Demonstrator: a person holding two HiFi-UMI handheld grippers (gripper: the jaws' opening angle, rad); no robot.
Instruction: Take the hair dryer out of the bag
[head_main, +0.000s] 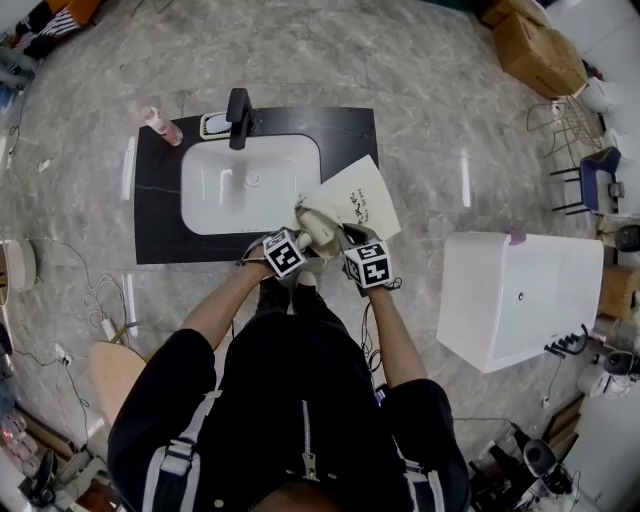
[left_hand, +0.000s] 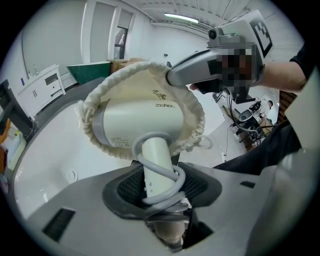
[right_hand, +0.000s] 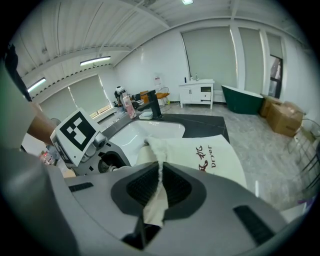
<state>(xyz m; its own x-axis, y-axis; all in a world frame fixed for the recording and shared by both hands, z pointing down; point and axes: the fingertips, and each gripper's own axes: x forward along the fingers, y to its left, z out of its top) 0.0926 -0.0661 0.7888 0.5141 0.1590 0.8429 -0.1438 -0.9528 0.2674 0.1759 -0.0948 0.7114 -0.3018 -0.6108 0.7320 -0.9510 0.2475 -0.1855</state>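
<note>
- Left gripper (left_hand: 160, 186): jaws clamped on the handle of the hair dryer (left_hand: 142, 120), with loops of its grey cord (left_hand: 172, 184) caught under the pads.
- Right gripper (right_hand: 157, 186): jaws closed on a thin fold of cloth at the mouth of the bag (right_hand: 212, 160).
- Risk 1: the gathered drawstring rim (left_hand: 95, 100) rings the dryer body closely. If I pull off-axis, the wide body will likely snag on it and drag the bag along.
- Risk 2: the right pinch holds little cloth. A hard tug from the left could strip it out, and the bag would lose its anchor.
- Risk 3: the pads bear partly on cord, not plastic. The loops may roll, letting the handle twist or slip, and the white basin (head_main: 230, 185) lies directly beside.
- Position: the handle is between my left jaws. The body sits just beyond the tips, tilted, about half out of the bag mouth.
- Position, head view: dryer and bag are at the right edge of the black counter (head_main: 160, 215), overlapping the basin's right rim. The two grippers are close together at its front edge.
</note>
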